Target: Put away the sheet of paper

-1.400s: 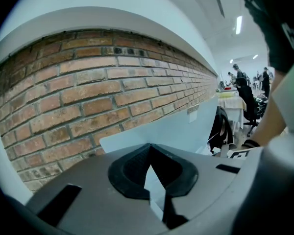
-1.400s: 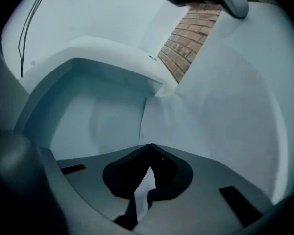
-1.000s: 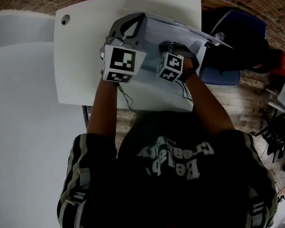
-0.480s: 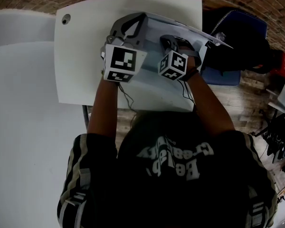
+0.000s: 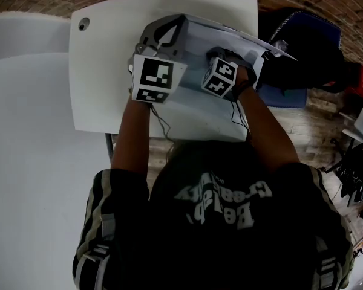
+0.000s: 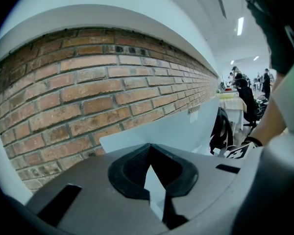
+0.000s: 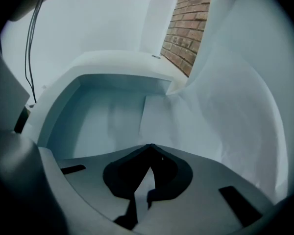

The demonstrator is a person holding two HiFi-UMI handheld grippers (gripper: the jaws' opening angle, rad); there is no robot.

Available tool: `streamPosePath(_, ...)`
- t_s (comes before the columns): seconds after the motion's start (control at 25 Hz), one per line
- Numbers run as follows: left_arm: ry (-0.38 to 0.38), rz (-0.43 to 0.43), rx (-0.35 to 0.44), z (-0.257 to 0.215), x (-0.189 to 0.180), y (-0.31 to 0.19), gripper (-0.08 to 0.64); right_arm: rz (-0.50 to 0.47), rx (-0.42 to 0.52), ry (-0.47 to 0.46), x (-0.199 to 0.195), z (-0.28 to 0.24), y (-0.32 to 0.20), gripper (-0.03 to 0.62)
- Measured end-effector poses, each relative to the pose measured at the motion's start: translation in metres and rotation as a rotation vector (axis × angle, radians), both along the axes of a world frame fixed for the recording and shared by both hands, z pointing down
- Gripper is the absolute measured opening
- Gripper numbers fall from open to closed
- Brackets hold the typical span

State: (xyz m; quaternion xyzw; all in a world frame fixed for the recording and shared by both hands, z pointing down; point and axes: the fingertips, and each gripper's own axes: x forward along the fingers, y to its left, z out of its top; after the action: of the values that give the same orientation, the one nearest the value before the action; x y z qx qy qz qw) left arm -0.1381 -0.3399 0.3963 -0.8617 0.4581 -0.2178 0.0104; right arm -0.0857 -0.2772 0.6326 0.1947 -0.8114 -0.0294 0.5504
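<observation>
I hold the sheet of paper (image 5: 230, 38) above the white table (image 5: 109, 71), one gripper on each side of it. My left gripper (image 5: 180, 22) is shut on the sheet's left edge; in the left gripper view a strip of paper (image 6: 154, 185) sits pinched between its dark pads (image 6: 130, 168), and the sheet (image 6: 186, 126) spreads ahead of it. My right gripper (image 5: 216, 56) is shut on the near edge. The right gripper view shows the paper (image 7: 225, 111) curving up on the right, with the pads (image 7: 166, 170) closed on a sliver.
A brick wall (image 6: 88, 87) runs behind the table. A dark bag (image 5: 308, 59) rests on a blue seat (image 5: 284, 96) to the right, over wooden floor (image 5: 317, 122). The table has a round grommet (image 5: 83, 24) near its far left corner. A large white surface (image 5: 30, 150) lies at left.
My right gripper has turned and shifted slightly up and to the right with the paper's edge. The left gripper has stayed put.
</observation>
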Motion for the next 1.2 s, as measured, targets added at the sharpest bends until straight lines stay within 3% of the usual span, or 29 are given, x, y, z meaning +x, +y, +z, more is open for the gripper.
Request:
streamPosePath(0.24,-0.003,0.001,-0.001,0.0,0.001,-0.002,0.002,0.026,-0.237,-0.081,-0.005,-0.002,0.025,-0.008)
streamPosePath(0.6,0.0,0.001,-0.002,0.0,-0.001,-0.002,0.002,-0.04,-0.424,-0.052,-0.017,0.0,0.079,-0.008)
streamPosePath(0.72,0.002,0.0,-0.004,0.0,-0.001,-0.001,0.002,-0.068,-0.384,-0.051,-0.016,-0.006,0.077,-0.008)
streamPosePath(0.84,0.002,0.0,-0.005,0.0,-0.001,0.0,0.002,0.029,-0.251,-0.096,-0.012,-0.017,0.041,-0.008)
streamPosePath(0.96,0.002,-0.002,-0.006,0.0,-0.001,0.0,0.002,0.09,-0.151,-0.071,-0.001,-0.012,0.012,-0.008)
streamPosePath(1.2,0.003,-0.008,-0.01,0.001,0.0,0.001,0.002,0.123,-0.188,-0.077,0.002,-0.003,0.015,-0.008)
